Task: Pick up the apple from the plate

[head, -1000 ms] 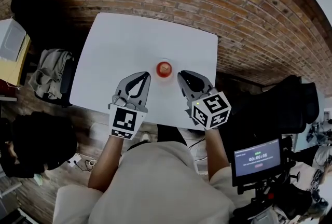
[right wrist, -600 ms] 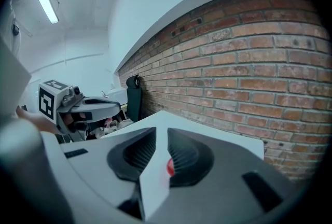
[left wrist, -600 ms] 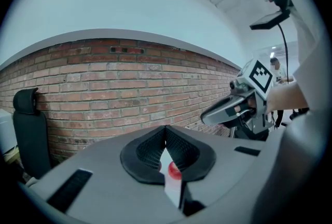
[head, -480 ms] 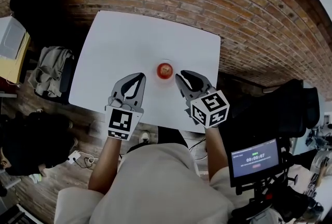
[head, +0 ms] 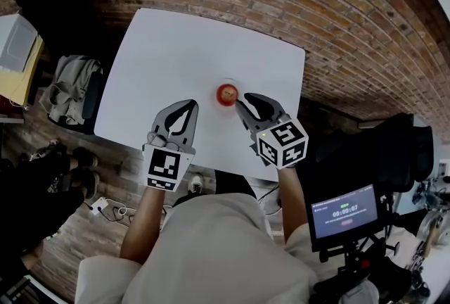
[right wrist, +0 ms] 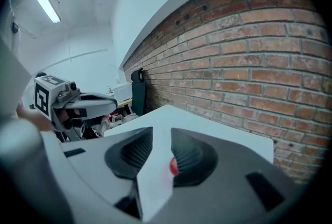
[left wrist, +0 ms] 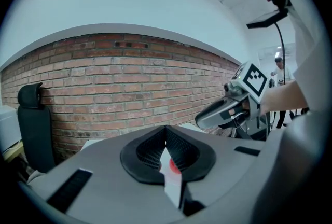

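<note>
A red apple (head: 226,93) sits on a small pale plate (head: 219,84) near the front middle of the white table (head: 197,42). My right gripper (head: 240,101) hangs just right of the apple with its tips close to the plate. Its jaws have just been opening and stand slightly apart with nothing between them. Through the gap in the right gripper view (right wrist: 162,132) the apple (right wrist: 173,167) shows further ahead. My left gripper (head: 191,104) hovers left of the plate, shut, tips touching (left wrist: 166,128). Below them a sliver of apple (left wrist: 174,166) shows.
The table's front edge runs just under both grippers. A chair draped with clothes (head: 70,95) stands left of the table. A monitor on a stand (head: 344,214) is at the lower right. A brick surface surrounds the table's far sides.
My right gripper has moved closer to the apple and its jaws have parted a little. The left gripper has barely shifted and stays shut.
</note>
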